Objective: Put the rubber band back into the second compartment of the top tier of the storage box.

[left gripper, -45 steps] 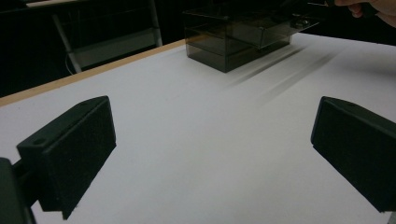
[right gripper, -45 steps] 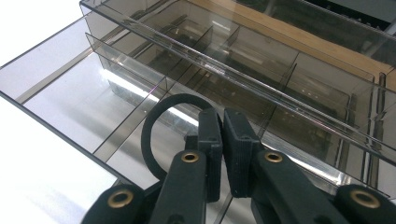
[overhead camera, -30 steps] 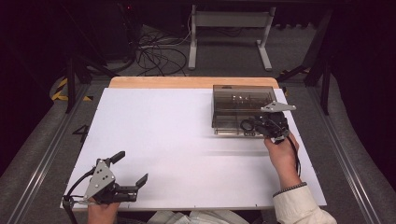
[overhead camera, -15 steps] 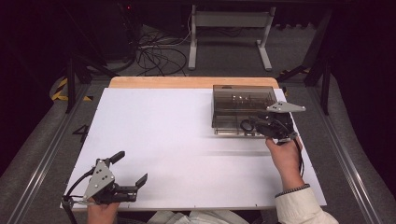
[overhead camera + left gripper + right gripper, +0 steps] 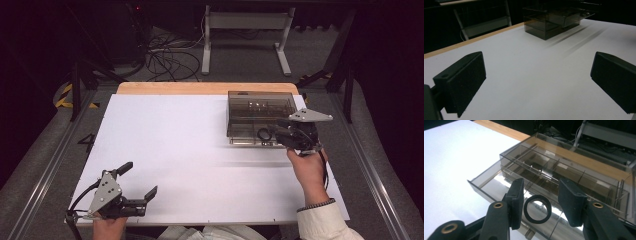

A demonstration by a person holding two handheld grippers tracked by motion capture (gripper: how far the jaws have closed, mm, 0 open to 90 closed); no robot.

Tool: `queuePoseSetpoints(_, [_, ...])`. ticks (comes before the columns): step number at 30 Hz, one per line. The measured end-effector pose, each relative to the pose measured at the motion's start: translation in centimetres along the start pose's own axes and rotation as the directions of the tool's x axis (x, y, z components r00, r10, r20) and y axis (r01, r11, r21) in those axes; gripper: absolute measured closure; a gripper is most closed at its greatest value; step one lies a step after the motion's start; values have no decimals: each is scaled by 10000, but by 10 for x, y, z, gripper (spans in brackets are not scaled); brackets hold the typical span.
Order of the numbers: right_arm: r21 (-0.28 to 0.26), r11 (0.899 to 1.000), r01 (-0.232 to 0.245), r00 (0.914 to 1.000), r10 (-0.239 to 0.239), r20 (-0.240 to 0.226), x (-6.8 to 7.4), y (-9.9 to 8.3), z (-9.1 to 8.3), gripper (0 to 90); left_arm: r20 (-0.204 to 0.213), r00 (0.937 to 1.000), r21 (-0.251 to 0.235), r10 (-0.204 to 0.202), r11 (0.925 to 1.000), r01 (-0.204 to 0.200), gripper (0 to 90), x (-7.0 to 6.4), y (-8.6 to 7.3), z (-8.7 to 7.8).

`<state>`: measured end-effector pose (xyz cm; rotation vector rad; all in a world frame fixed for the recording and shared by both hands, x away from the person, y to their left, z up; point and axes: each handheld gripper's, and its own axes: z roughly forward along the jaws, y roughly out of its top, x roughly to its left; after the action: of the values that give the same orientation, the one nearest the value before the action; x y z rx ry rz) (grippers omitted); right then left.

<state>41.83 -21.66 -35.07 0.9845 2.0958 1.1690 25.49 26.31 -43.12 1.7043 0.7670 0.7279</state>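
The right gripper (image 5: 541,202) hangs over the pulled-out drawer of the smoked clear drawer box (image 5: 574,177), its jaws parted with a black ring (image 5: 537,209) standing between them. From the right gripper view the ring seems to touch the left pad or sit just beside it, with a clear gap to the other pad, so I cannot tell whether it is pinched, hooked on one jaw or already let go. In the high view the same gripper (image 5: 280,134) sits at the near edge of the box (image 5: 260,107), with the ring (image 5: 264,134) showing dark at its tip above the drawer.

My reading is that the step in hand is putting the ring into one of the drawer's compartments (which compartment lies under it is hard to make out through the reflections). The next move would call for lowering the ring clear of the thin dividers, freeing it fully, then drawing back without catching the drawer front.

The left gripper (image 5: 137,184) rests well apart on the white tabletop (image 5: 190,150) at the near left corner, jaws spread wide and holding nothing.
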Motion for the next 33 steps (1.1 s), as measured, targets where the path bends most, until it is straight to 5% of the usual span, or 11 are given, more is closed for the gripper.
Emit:
queuePoseSetpoints(5, [-90,9983,569,9981,-571,-225,6,3,-17,484,4,10000,11,3,10000,-3,8,0,0,0])
queuePoseSetpoints(15, [-348,9974,639,9958,-660,-635,10,5,-27,456,35,10000,-27,-25,10000,26,8,0,0,0])
queuePoseSetpoints(20, [-706,9954,644,9928,-711,-967,14,5,-37,342,17,10000,-56,-39,10000,39,8,0,1,-1])
queuePoseSetpoints(27, [-1600,9842,758,9757,-1063,-1916,21,0,-52,112,67,10000,-78,-16,10000,16,8,0,1,-1])
queuePoseSetpoints(33, [-2009,9711,1285,9541,-1763,-2420,35,-10,-55,41,75,9999,-109,-104,9999,105,8,1,2,-1])
